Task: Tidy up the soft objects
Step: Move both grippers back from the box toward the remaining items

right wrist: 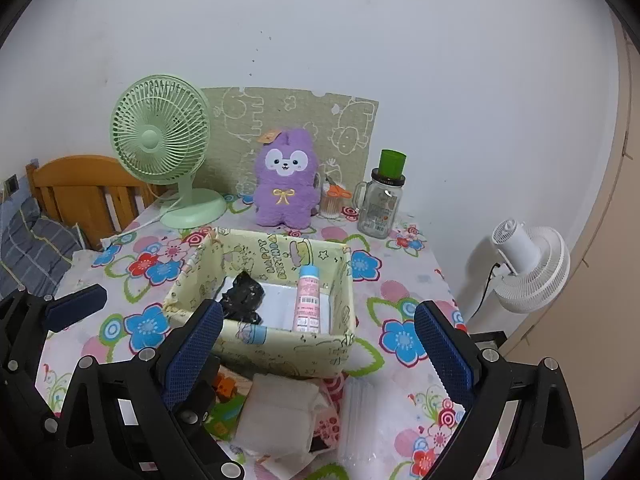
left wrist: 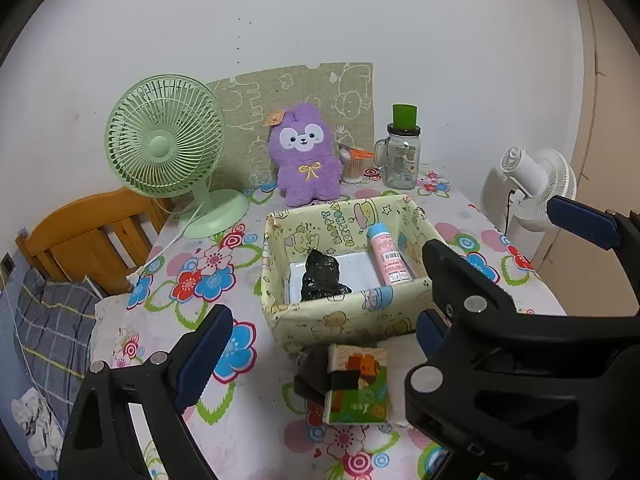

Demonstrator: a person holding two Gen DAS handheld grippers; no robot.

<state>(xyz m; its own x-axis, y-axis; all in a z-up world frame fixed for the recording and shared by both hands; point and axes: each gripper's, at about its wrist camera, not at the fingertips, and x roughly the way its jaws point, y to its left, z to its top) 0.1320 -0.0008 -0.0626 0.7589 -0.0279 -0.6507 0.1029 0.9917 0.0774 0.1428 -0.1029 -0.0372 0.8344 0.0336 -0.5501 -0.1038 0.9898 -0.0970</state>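
A pale yellow fabric box (left wrist: 344, 316) (right wrist: 280, 346) stands mid-table. Inside lie a black crumpled bag (left wrist: 322, 276) (right wrist: 242, 296) and a pink tube with a blue cap (left wrist: 388, 256) (right wrist: 307, 300). A green tissue pack (left wrist: 358, 384) lies in front of the box, next to a white folded cloth (right wrist: 280, 412) and a clear plastic packet (right wrist: 364, 420). A purple plush bunny (left wrist: 306, 156) (right wrist: 286, 178) sits at the back. My left gripper (left wrist: 320, 344) is open above the tissue pack. My right gripper (right wrist: 316, 352) is open over the cloth and the box's near wall.
A green desk fan (left wrist: 164, 148) (right wrist: 160, 136) stands back left. A glass jar with a green lid (left wrist: 402, 152) (right wrist: 382, 200) and a cotton-swab tub (left wrist: 354, 166) stand back right. A white fan (right wrist: 528, 264) is off the table's right edge, a wooden bed frame (left wrist: 88, 236) to the left.
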